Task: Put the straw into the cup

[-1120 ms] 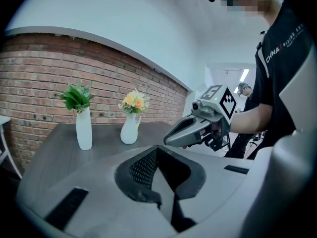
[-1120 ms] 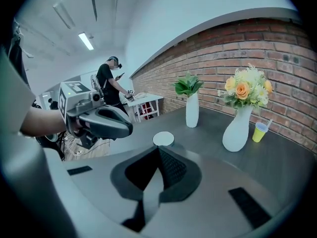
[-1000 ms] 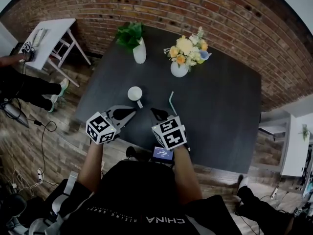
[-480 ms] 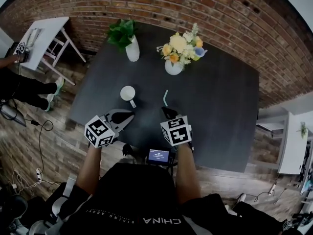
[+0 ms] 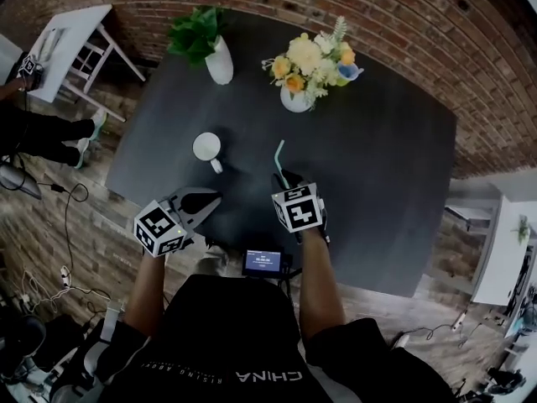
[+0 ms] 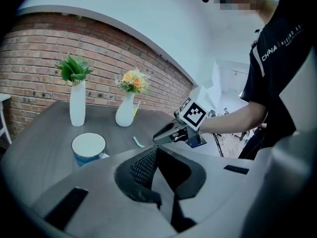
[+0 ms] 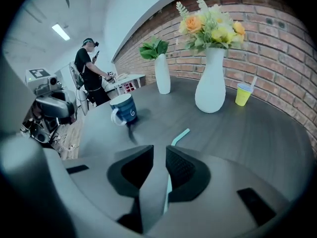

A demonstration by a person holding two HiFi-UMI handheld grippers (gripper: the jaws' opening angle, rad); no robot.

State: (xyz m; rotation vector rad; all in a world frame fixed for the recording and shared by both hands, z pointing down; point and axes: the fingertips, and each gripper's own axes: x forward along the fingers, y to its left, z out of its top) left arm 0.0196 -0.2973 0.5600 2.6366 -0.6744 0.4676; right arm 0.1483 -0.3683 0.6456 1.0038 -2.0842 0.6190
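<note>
A white-rimmed blue cup [image 5: 206, 147] stands upright on the dark table [image 5: 377, 175], left of centre. A teal bent straw [image 5: 278, 153] lies flat to its right. My right gripper [image 5: 282, 177] hangs over the straw's near end. In the right gripper view its jaws [image 7: 159, 151] stand slightly apart, and the straw [image 7: 180, 136] runs between them along the right pad without being pinched. The cup [image 7: 124, 109] sits ahead to the left. My left gripper [image 5: 213, 198] is shut and empty, near the front edge below the cup [image 6: 89, 146]. Its view shows the straw [image 6: 137, 142] and right gripper [image 6: 162, 136].
At the back of the table stand a white vase with green leaves [image 5: 220, 61] and a white vase of flowers [image 5: 295, 99]; a small yellow cup [image 7: 243, 94] is beside it. A small screen [image 5: 263, 261] sits at the front edge. A white side table [image 5: 71, 44] and a person [image 7: 90, 72] are to the left.
My right gripper has moved forward and down until its jaws are over the straw's near end. The left gripper has sunk a little and drifted left. Cup and straw have not moved on the table.
</note>
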